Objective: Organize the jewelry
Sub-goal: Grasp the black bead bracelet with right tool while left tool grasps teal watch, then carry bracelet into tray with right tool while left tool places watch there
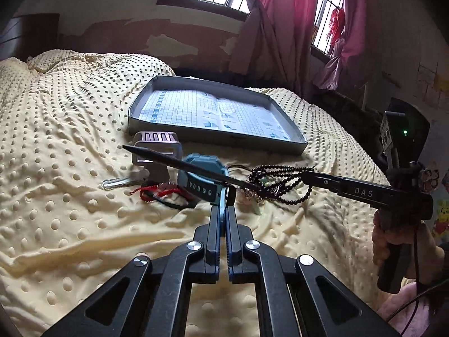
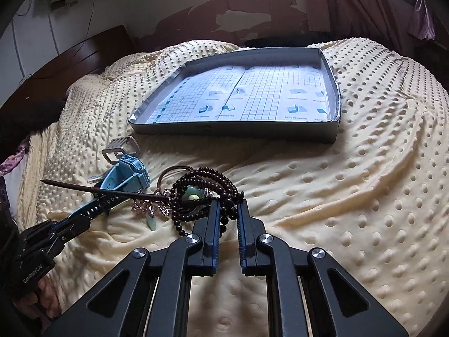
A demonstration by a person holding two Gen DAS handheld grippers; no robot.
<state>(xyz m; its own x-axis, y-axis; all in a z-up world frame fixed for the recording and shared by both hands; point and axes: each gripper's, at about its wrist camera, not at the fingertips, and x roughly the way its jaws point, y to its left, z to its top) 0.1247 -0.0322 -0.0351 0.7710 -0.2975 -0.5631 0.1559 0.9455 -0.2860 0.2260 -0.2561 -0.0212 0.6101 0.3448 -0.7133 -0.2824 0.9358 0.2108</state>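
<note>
My left gripper [image 1: 223, 200] is shut on the strap of a blue digital watch [image 1: 200, 178] lying on the bedspread; the right wrist view shows it gripping the perforated strap [image 2: 98, 205]. The right gripper [image 2: 228, 206] is closed on strands of a dark bead necklace [image 2: 196, 188], whose loops stretch toward its tip [image 1: 306, 174]. A thin dark hair stick [image 1: 182, 165] with pink crystal dangles [image 2: 151, 210] rests across the watch. A silver metal watch band [image 1: 155, 143] and a red string bracelet [image 1: 160, 191] sit to the left. Beyond them stands the grey tray [image 1: 297, 143], holding only its grid-printed paper lining.
Everything rests on a cream dotted bedspread [image 1: 70, 140] with soft folds. A dark headboard [image 2: 84, 56], peeling wall and pink curtains [image 1: 280, 28] lie behind the tray. A hand [image 1: 384, 241] holds the right gripper's handle.
</note>
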